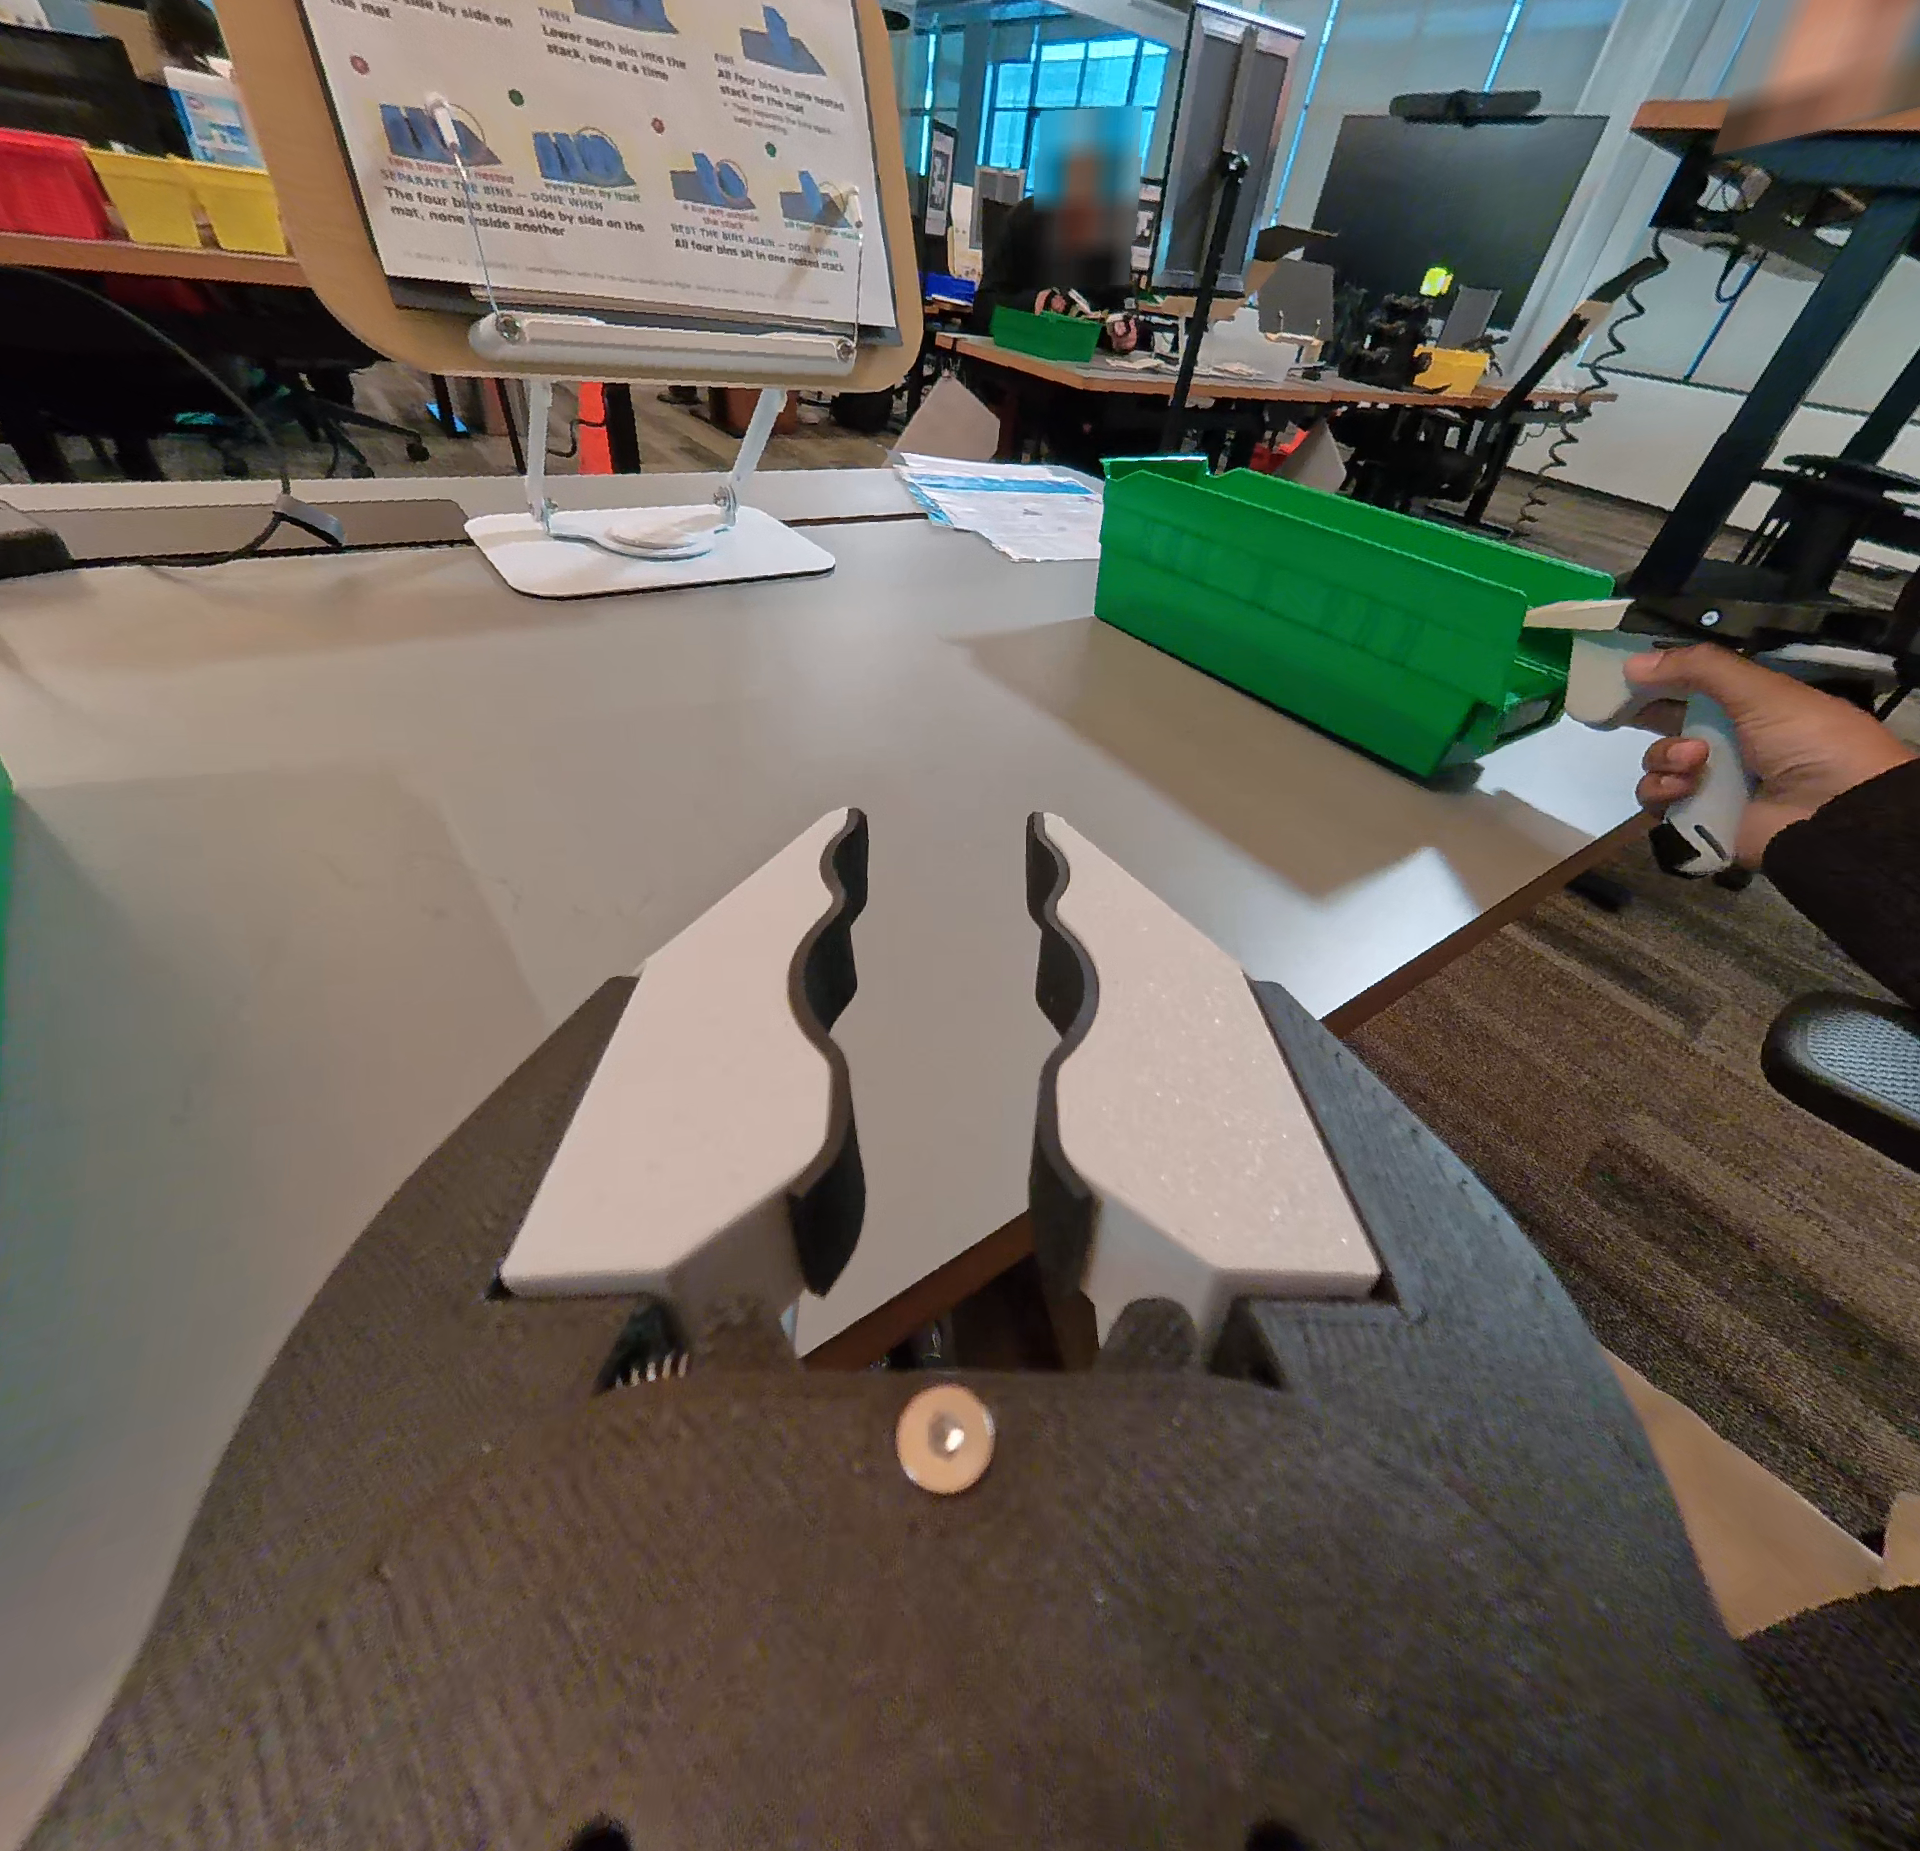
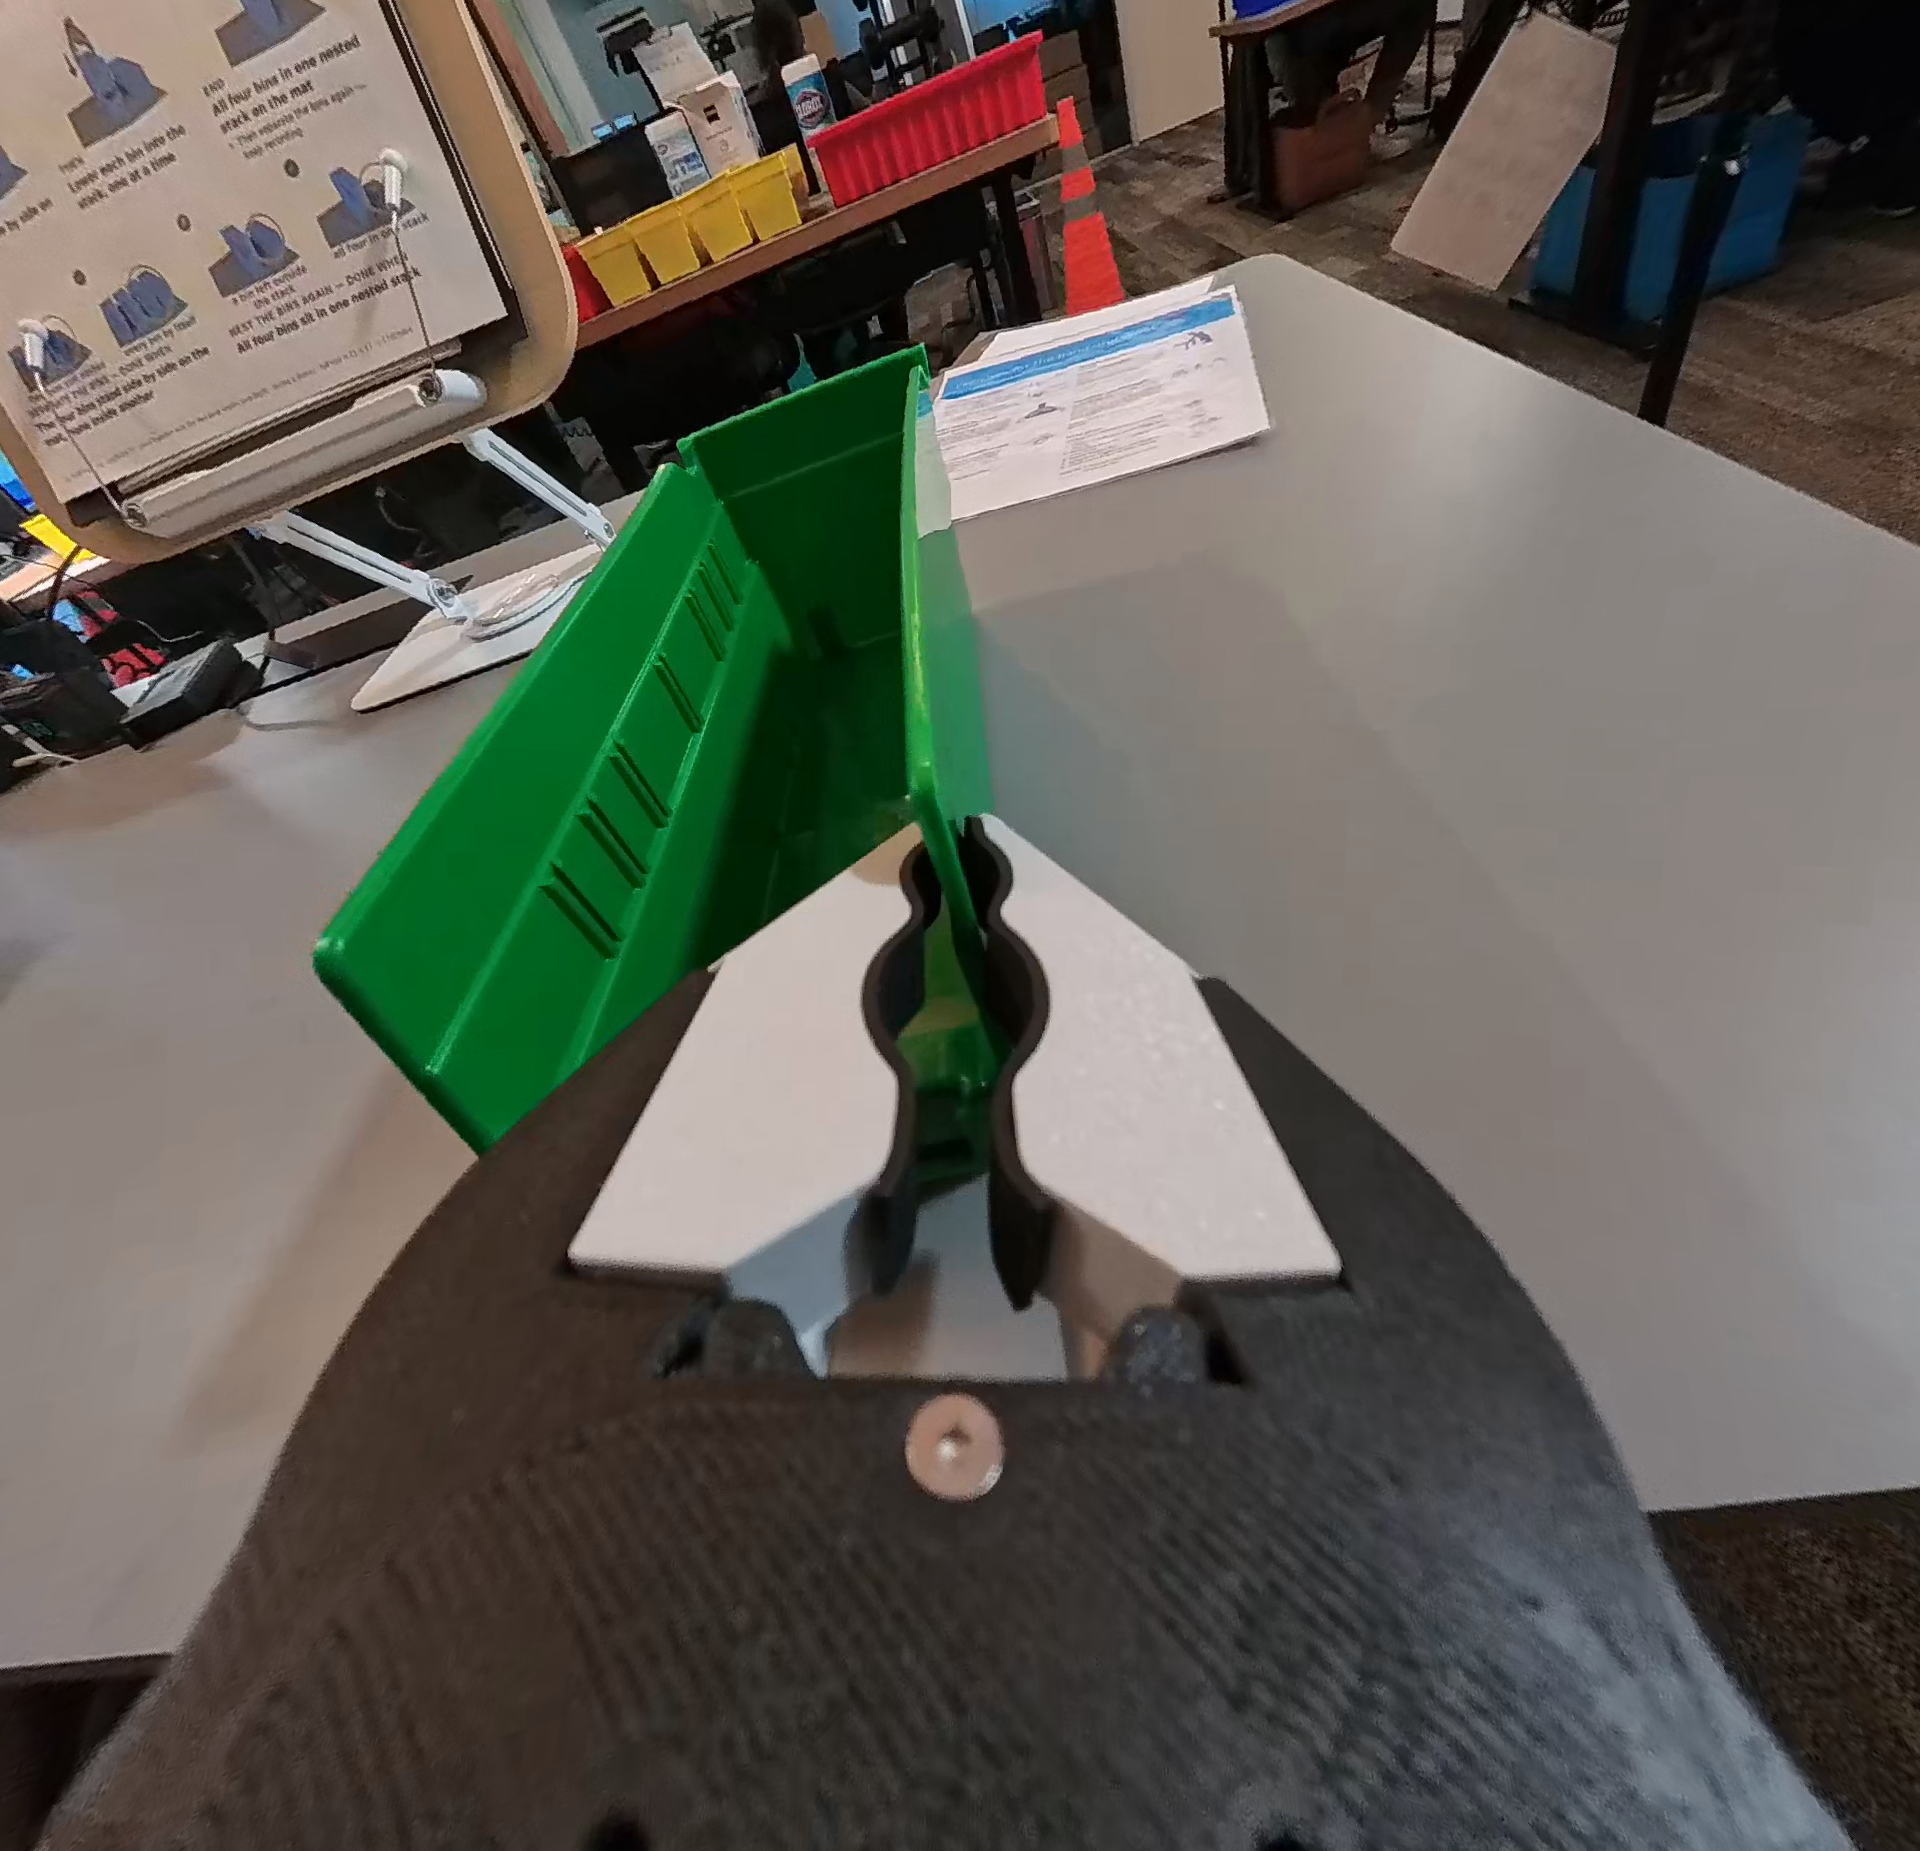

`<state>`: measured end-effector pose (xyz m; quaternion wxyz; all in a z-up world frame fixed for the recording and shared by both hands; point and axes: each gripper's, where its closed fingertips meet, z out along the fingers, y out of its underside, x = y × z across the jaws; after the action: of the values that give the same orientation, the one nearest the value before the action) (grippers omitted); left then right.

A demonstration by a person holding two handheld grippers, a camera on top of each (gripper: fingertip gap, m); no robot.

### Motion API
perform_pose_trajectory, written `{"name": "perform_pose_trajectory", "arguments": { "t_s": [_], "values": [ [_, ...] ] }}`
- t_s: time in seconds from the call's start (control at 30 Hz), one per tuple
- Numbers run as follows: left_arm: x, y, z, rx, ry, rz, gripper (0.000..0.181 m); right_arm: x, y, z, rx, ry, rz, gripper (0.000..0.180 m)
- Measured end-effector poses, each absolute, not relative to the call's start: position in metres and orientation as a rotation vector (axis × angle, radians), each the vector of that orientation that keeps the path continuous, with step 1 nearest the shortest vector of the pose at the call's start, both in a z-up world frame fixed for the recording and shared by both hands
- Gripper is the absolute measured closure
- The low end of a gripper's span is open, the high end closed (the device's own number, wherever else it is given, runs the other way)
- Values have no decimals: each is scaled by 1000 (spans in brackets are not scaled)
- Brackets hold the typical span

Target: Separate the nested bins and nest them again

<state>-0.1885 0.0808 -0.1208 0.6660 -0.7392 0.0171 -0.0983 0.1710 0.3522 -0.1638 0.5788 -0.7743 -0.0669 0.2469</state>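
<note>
A long, narrow green bin (image 2: 623,814) of glossy plastic, with ribbed slots moulded down its side walls and a taller back wall, sits tilted over the grey table (image 2: 1455,866) — in the left wrist view it lies toward the table's right edge, and a second green bin (image 1: 1496,726) shows nested beneath it, its darker front end peeking out under the upper one. The right gripper (image 2: 951,845) has its fingers pinched together on the upper bin's right side wall near the front, the thin green wall caught between the wavy black pads (image 2: 891,970). The person's right hand (image 1: 1766,741) wraps the gripper's pale handle just off the table's edge, forearm coming in from the right. The left gripper (image 1: 945,830) hovers over bare table nearer the front edge, its fingers spread with nothing between them, well apart from the bins. Beyond stand an instruction sheet on a stand (image 1: 582,139) and a printed paper (image 2: 1101,399) lying flat near the bin's far end
</note>
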Motion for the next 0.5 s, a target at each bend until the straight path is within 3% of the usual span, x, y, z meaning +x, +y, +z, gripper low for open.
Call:
{"name": "perform_pose_trajectory", "arguments": {
  "t_s": [0.33, 0.5],
  "values": [
    [-199, 81, -119, -1649, -4, -206, 160, 177, 354, -168, -1851, -118, 558, 175],
    [-200, 83, -121, -1654, -11, -216, 160, 192, 353, -128, -1722, -34, 510, 146]
  ]
}}
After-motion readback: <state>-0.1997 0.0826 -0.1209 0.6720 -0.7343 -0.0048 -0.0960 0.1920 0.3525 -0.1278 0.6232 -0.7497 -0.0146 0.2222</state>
